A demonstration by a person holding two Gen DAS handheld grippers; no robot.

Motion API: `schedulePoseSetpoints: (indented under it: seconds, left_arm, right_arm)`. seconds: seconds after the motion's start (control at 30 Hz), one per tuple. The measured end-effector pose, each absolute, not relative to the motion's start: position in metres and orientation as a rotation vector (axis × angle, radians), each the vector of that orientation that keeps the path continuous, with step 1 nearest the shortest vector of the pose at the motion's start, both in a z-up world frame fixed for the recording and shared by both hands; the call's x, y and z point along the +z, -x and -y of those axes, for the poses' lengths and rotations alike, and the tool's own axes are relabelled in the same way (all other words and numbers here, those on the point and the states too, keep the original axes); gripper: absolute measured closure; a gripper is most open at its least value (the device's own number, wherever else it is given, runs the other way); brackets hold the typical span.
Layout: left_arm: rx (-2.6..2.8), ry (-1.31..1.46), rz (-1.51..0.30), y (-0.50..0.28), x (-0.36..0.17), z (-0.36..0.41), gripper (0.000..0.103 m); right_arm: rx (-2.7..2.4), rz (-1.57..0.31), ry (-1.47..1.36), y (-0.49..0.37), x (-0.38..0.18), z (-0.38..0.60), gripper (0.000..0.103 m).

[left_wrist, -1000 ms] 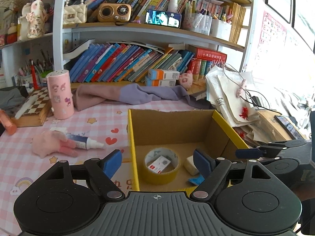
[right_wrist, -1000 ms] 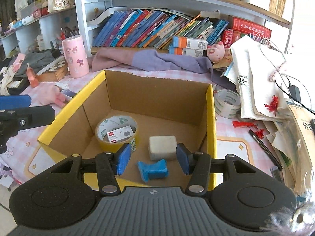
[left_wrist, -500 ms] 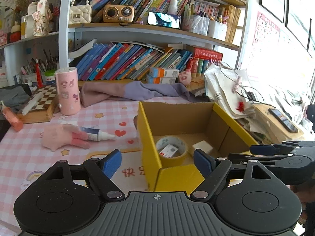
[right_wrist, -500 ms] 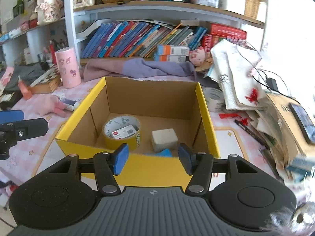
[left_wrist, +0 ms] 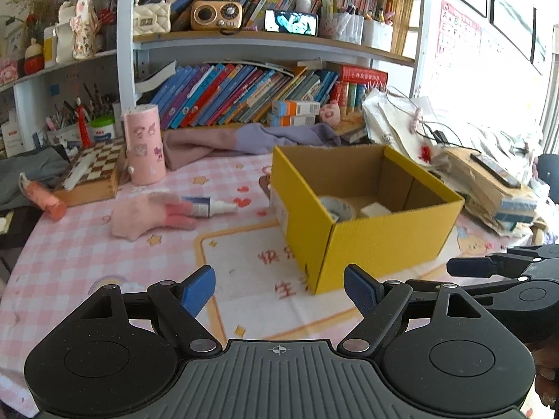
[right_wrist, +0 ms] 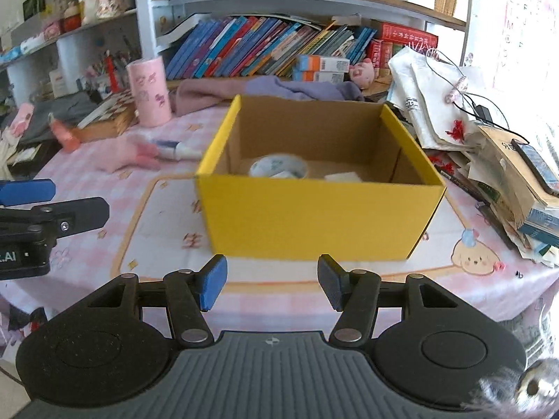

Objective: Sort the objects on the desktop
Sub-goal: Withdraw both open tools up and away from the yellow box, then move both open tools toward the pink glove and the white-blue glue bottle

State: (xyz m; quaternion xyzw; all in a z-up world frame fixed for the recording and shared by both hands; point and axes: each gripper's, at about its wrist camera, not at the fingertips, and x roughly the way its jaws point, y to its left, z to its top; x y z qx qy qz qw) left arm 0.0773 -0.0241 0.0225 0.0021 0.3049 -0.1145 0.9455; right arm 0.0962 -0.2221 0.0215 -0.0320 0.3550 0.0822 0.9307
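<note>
Both the left gripper (left_wrist: 277,288) and the right gripper (right_wrist: 271,284) are held apart and empty, short of the yellow box (right_wrist: 314,216); the right jaws have just been widening. What seems a glue tube (left_wrist: 209,207), left of the box, should be approached low and squarely.

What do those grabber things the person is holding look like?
Each hand-held gripper is black plastic. The left hand-held gripper has two round discs, jointed arms with silver rivets, blue pads on its fingers, and a ribbed grey middle with a small crosshair mark. The right hand-held gripper looks the same. No cables or sleeves show.
</note>
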Motion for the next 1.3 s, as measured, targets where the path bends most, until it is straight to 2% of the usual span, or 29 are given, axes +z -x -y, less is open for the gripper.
schedulePoseSetpoints:
  seconds: [0.67,1.3]
  left_arm:
    - [-0.262,-0.022,-0.672,-0.029,0.013,-0.037,0.019]
    - [-0.158,0.019,-0.67,-0.021,0.012,-0.076,0.019]
  right_arm:
    - [0.156,-0.795,0.012,-0.034,0.005,0.157,0.046]
    - [0.271,-0.776,0.097,-0.032,0.01,0.113,0.046]
